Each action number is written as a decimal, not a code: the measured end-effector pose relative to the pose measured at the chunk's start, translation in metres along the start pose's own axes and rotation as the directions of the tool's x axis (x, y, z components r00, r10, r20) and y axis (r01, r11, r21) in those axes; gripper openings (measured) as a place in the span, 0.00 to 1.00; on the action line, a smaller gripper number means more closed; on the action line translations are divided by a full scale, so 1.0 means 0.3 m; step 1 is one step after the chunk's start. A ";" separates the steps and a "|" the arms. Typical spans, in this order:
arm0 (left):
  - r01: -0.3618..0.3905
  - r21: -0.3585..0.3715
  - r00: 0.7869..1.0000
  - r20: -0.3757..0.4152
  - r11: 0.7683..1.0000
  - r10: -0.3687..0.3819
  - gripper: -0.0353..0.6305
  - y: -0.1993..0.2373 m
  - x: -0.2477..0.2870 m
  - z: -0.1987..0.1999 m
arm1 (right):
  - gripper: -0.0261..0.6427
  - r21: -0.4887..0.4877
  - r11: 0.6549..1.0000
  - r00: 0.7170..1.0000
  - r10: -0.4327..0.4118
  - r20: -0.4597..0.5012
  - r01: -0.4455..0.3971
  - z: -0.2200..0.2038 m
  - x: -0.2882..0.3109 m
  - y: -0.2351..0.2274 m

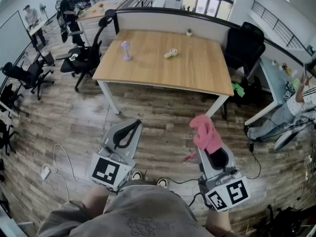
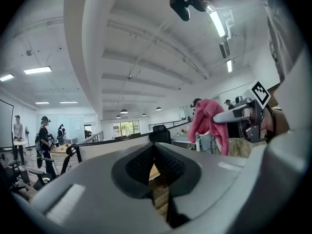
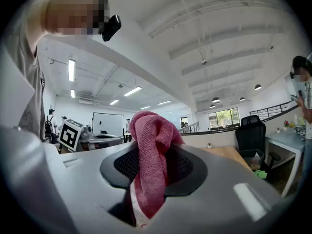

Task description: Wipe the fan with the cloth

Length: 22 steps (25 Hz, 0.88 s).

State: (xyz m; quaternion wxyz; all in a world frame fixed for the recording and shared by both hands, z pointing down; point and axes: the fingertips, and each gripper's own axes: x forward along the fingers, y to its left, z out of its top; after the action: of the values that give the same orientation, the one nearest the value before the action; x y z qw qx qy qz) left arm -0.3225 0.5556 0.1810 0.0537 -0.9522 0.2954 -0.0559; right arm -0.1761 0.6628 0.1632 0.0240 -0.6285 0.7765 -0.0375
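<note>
Cloth (image 3: 152, 135) (pink) is clamped in the right gripper (image 3: 148, 172). The left gripper (image 2: 155, 165) is closed, empty. Both are well apart from the table (image 1: 197, 75).

- Table (image 1: 163, 70): ahead of both grippers, well apart from them.
- Fan (image 1: 126, 50): upright on the table's left part.
- Small item (image 1: 171, 54): lying on the table, right of the fan.
- Pot (image 1: 188, 32): at the table's back edge, against the partition (image 1: 168, 19).
- Chairs: one (image 1: 86, 53) left of the table, one (image 1: 244, 43) at its right rear corner.
- Left gripper (image 1: 132, 126): left of the right gripper (image 1: 203, 141) (shoes between them, lower).
- Cloth (image 1: 206, 131): between the right gripper's jaws, standing up out of them.
</note>
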 end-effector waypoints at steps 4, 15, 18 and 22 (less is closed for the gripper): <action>0.010 -0.004 1.000 -0.007 1.000 -0.010 0.06 -0.053 0.018 -0.007 | 0.24 0.004 1.000 1.000 -0.001 -0.006 0.001 -0.016 -0.034 -0.031; -0.026 -0.054 0.999 0.030 0.998 0.028 0.32 -0.133 0.084 -0.030 | 0.24 0.032 0.999 1.000 0.004 -0.020 -0.003 -0.068 -0.107 -0.138; -0.061 -0.035 0.998 0.023 0.998 0.062 0.55 -0.134 0.102 -0.022 | 0.24 0.038 0.999 1.000 0.006 -0.022 -0.005 -0.066 -0.117 -0.169; -0.075 -0.031 0.997 0.031 0.997 0.076 0.57 -0.117 0.134 -0.010 | 0.24 0.049 0.999 1.000 0.002 -0.024 -0.001 -0.076 -0.109 -0.213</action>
State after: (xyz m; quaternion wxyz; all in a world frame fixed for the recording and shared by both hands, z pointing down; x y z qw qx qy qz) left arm -0.2703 0.5613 0.1918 0.0461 -0.9419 0.3311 -0.0342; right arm -0.1089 0.6821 0.1914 0.0301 -0.6267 0.7760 -0.0641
